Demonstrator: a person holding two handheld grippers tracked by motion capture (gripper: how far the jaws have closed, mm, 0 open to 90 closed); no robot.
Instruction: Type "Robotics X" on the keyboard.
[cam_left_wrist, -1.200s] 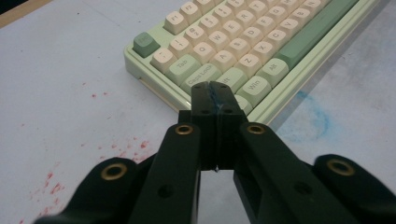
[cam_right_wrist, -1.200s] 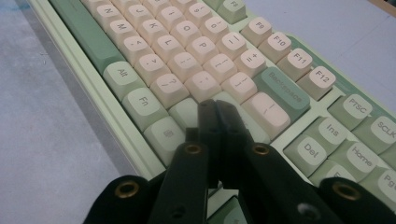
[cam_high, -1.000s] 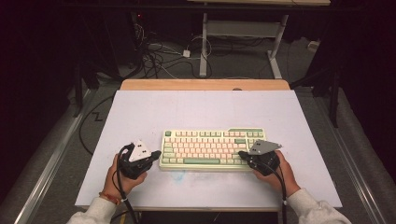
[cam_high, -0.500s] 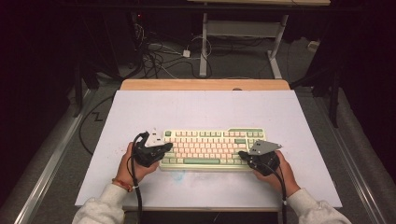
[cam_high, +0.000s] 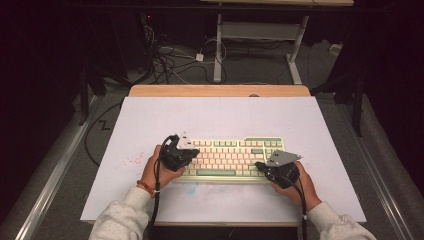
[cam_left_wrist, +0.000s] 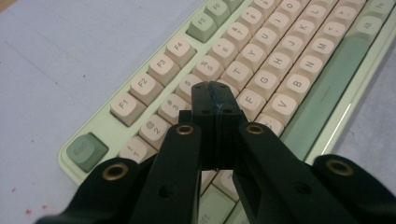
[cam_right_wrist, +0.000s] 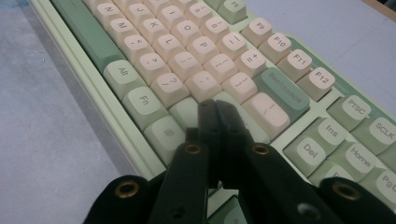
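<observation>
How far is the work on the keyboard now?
Done: both grippers are shut and set over the keyboard. In hand: the left gripper has its tip over the keys near R and F, and the right gripper hangs near the Shift and Enter keys. Left: I cannot tell whether any key is pressed down yet.

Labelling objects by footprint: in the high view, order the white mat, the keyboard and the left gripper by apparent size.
1. white mat
2. keyboard
3. left gripper, which sits nearer the camera, yet plainly looks smallest.
</observation>
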